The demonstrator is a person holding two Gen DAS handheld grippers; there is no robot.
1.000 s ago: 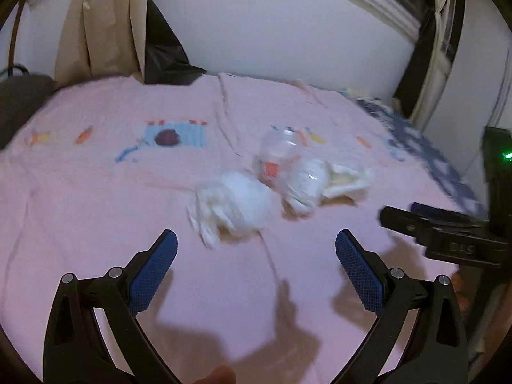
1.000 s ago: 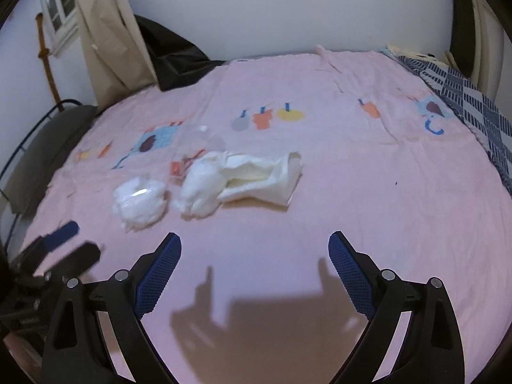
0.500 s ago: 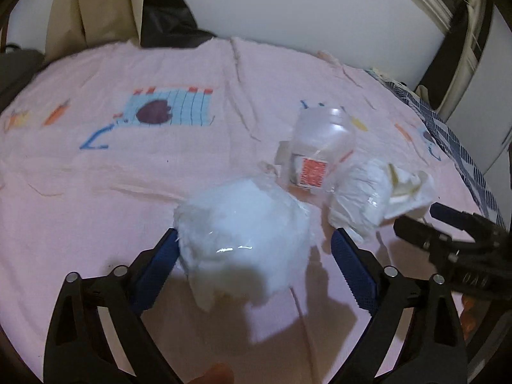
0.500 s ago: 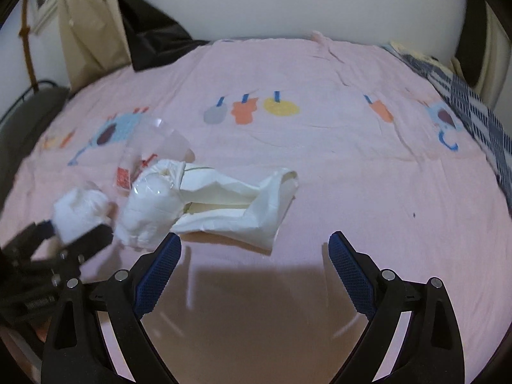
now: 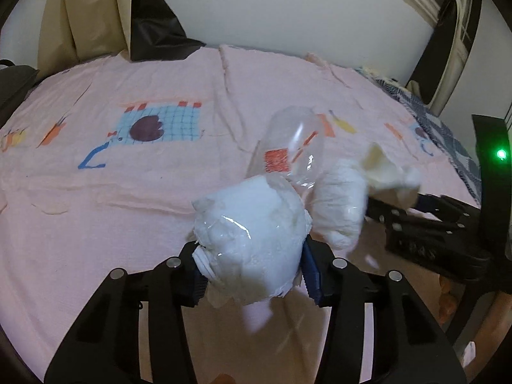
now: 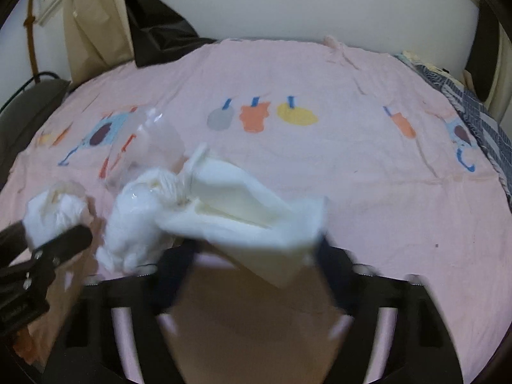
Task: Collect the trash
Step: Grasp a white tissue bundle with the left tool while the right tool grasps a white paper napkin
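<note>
Pink bedspread (image 5: 128,208); left fingers (image 5: 307,265) clamp white wad (image 5: 252,240); right fingers (image 6: 172,275) pinch tissue (image 6: 256,220).

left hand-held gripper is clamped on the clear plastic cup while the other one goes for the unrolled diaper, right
Not quite. The left hand-held gripper is clamped on a balled-up white diaper, not the clear plastic cup, which lies untouched on the pink blanket behind it, as the left wrist view shows. The right hand-held gripper is indeed at the unrolled diaper.

The right gripper (image 6: 252,275) is smeared by motion blur, its fingertips hidden behind the white wrapper (image 6: 256,220). The white wad (image 5: 252,236) covers the left gripper (image 5: 252,275) pads.
</note>
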